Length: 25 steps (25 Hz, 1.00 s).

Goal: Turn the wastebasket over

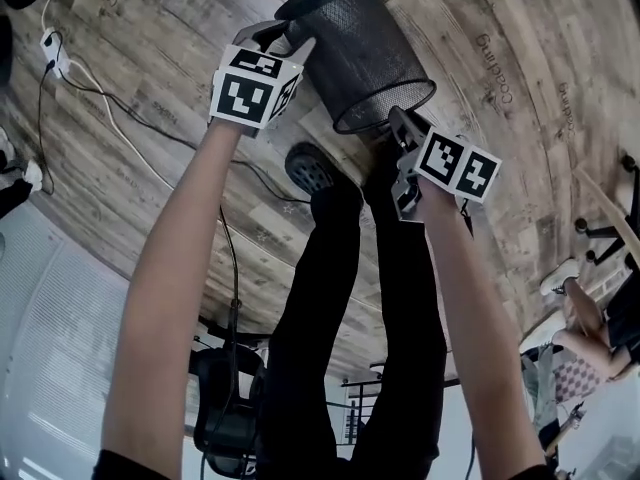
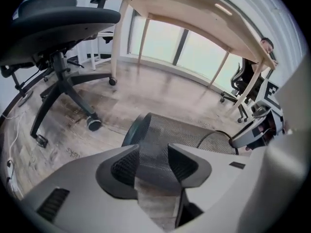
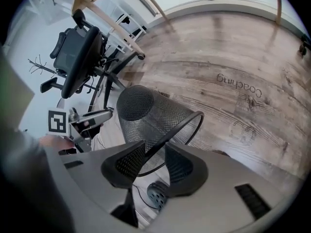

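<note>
The black mesh wastebasket lies tilted on its side over the wooden floor, base away from me and open mouth toward me. My right gripper is at the near edge of the mouth. In the right gripper view the wire rim runs between the two pads of that gripper, which is shut on it. My left gripper is beside the basket's wall near the base. In the left gripper view this gripper stands open, and the basket lies just beyond the pads, not between them.
A black office chair stands to the left, one of its casters right under the basket's mouth. A white cable trails across the floor. A light wooden desk stands behind. My own legs are below; another person sits at far right.
</note>
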Tool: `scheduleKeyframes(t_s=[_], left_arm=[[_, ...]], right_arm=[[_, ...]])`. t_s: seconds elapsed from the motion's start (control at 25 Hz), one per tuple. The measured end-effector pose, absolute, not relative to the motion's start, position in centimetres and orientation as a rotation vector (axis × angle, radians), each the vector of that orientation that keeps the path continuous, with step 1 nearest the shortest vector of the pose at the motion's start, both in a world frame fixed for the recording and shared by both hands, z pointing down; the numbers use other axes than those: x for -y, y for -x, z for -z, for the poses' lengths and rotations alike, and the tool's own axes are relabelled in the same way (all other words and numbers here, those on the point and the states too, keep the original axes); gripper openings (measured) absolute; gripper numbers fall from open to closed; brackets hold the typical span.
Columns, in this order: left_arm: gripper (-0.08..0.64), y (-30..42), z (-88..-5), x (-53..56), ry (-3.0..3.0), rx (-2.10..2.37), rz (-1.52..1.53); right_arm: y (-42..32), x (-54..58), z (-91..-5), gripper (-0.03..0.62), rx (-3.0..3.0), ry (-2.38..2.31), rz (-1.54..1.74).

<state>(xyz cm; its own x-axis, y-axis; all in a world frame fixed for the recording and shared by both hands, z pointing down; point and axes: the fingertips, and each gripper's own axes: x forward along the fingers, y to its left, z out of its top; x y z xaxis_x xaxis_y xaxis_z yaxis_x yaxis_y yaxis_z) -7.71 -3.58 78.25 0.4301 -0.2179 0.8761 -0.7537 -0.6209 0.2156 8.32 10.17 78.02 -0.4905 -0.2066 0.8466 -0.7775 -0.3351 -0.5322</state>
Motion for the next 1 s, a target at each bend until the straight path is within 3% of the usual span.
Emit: scheduleKeyframes(t_s=[0.24,1.0], left_arm=[[0.36,6.6,-79.1,6.3,-2.099,0.754,-1.159],[0.394,6.4,-80.9,5.6,-1.986,0.577,-1.073]], right_arm=[[-8.4,-10.2,-77.9,0.14,1.516,-1.237,-1.833],[-8.7,-10.3,-77.8,0.146,1.547,-1.183,-1.705]])
